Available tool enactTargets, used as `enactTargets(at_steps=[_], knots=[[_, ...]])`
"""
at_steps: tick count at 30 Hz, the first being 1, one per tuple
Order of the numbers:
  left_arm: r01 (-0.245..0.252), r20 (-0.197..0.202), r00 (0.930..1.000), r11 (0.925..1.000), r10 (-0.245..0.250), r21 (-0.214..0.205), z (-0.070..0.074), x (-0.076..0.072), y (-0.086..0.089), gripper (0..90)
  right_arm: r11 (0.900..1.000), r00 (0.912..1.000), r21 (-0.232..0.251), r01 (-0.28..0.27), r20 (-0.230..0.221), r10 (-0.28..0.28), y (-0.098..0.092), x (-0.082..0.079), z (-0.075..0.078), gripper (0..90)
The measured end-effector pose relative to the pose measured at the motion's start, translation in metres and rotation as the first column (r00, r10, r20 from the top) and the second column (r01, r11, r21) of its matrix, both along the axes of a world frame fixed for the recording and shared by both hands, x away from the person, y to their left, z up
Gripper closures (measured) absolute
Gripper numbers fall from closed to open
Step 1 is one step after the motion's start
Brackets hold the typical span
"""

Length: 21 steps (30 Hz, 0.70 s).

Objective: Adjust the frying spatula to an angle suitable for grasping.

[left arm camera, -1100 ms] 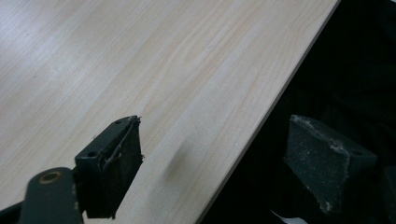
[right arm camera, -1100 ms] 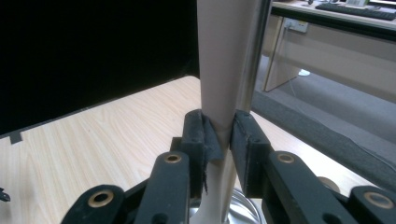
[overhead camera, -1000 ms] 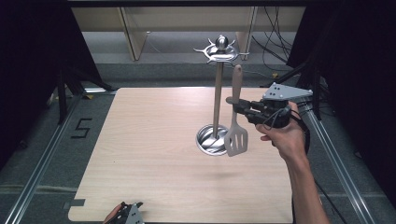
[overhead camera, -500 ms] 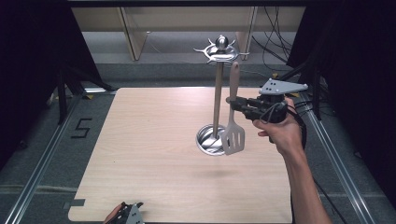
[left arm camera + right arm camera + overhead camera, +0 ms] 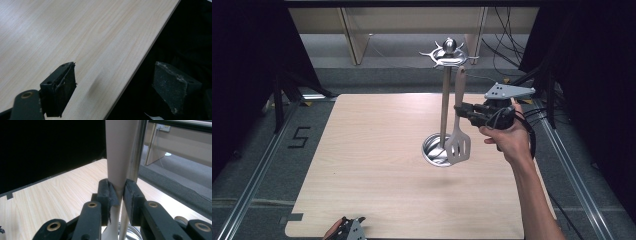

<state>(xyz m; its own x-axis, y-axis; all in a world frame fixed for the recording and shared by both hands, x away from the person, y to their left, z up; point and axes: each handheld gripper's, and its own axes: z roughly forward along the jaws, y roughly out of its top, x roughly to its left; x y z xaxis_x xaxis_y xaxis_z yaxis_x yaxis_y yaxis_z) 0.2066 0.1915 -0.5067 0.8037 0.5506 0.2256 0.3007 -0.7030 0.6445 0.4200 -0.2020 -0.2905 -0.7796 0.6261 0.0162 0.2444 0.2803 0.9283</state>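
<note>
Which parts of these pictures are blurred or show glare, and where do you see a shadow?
Right gripper view: the spatula handle, so near the lens, looks soft. High view: the stand's metal base carries bright glare. Left gripper view: a faint blurred shadow lies on the table near the edge, and the fingers look slightly soft.

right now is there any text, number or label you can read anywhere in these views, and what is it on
"5": a dark numeral marked on the grey floor left of the wooden table, seen in the high view.
No other text: the slotted spatula, the utensil stand, the right gripper and the left gripper show no readable brand or label.
</note>
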Motion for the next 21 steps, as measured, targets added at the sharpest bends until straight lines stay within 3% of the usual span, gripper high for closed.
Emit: enactTargets(at_steps=[6,12,15,18,21], knots=[[-0.007,0.013,0.9999,0.9999,0.006,0.010,0.0006,0.0003,0.0007,17.8,1.0000,1.0000,0.009,0.000,0.004,0.000,0.0004,0.0009,-0.0014,76.5],[-0.003,-0.002,1.0000,1.0000,0.003,-0.002,0.0001,0.0001,0.0005,17.8,0.9995,0.9999,0.030,0.010,0.008,-0.010,0.0003,0.0002,-0.0041,76.2],[-0.008,0.013,0.9999,1.0000,0.008,0.004,0.0003,0.0000,0.0003,17.8,0.9994,0.9999,0.035,0.006,-0.013,-0.006,0.0008,-0.0017,-0.0038,76.0],[-0.002,-0.001,1.0000,1.0000,0.002,-0.001,0.0000,0.0000,-0.0001,17.8,0.9993,0.9997,0.038,-0.004,0.024,0.003,0.0002,0.0014,-0.0044,75.2],[0.000,-0.002,1.0000,1.0000,0.000,-0.002,0.0001,-0.0001,-0.0003,17.8,0.9991,0.9997,0.041,0.009,0.021,-0.010,-0.0008,0.0014,-0.0048,74.5]])
